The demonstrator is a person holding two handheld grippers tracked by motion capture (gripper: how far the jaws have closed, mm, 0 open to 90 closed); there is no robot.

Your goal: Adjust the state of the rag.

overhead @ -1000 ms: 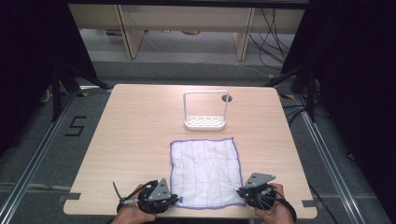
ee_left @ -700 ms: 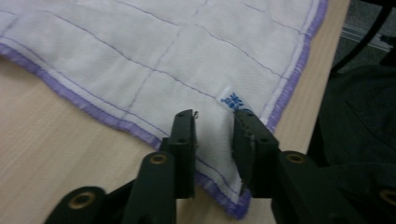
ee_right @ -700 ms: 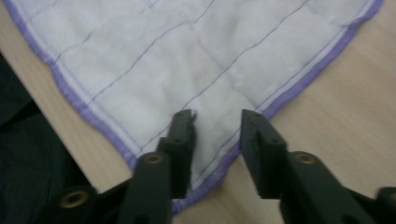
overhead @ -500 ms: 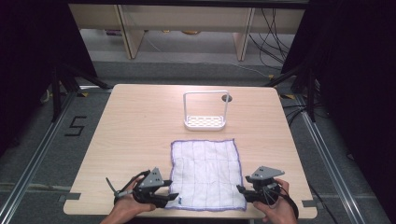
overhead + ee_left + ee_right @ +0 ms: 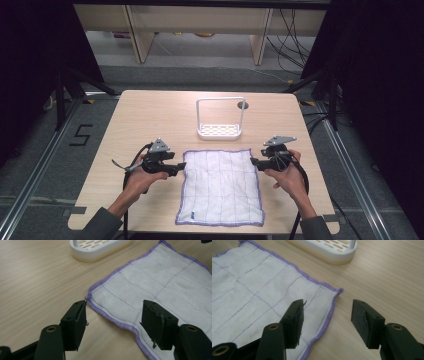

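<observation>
Pale wooden surface, rounded at the corners, carrying everything else

White cloth with purple stitched edging and a faint purple grid, spread flat on the near half of the surface, roughly centred, near edge close to the person's side, far edge just short of the rack. Seen in the left tool view with its far left corner lying flat below the jaws, and in the right tool view with its far right corner likewise flat on the wood

White rack beyond the cloth: slotted tray base with a tall wire hoop rising over it, upright, apart from the cloth's far edge. Base visible at the top of the left tool view and of the right tool view

Left tool held in the left hand, just beside the cloth's left edge near the far left corner, pointing inward toward it. Jaws apart, just been opening, nothing clamped; cloth edge lying under the gap, untouched by the pads

Right tool held in the right hand, just beside the cloth's far right corner, pointing inward. Jaws apart too, just been opening, nothing gripped; corner of the cloth lying flat under the gap
</observation>
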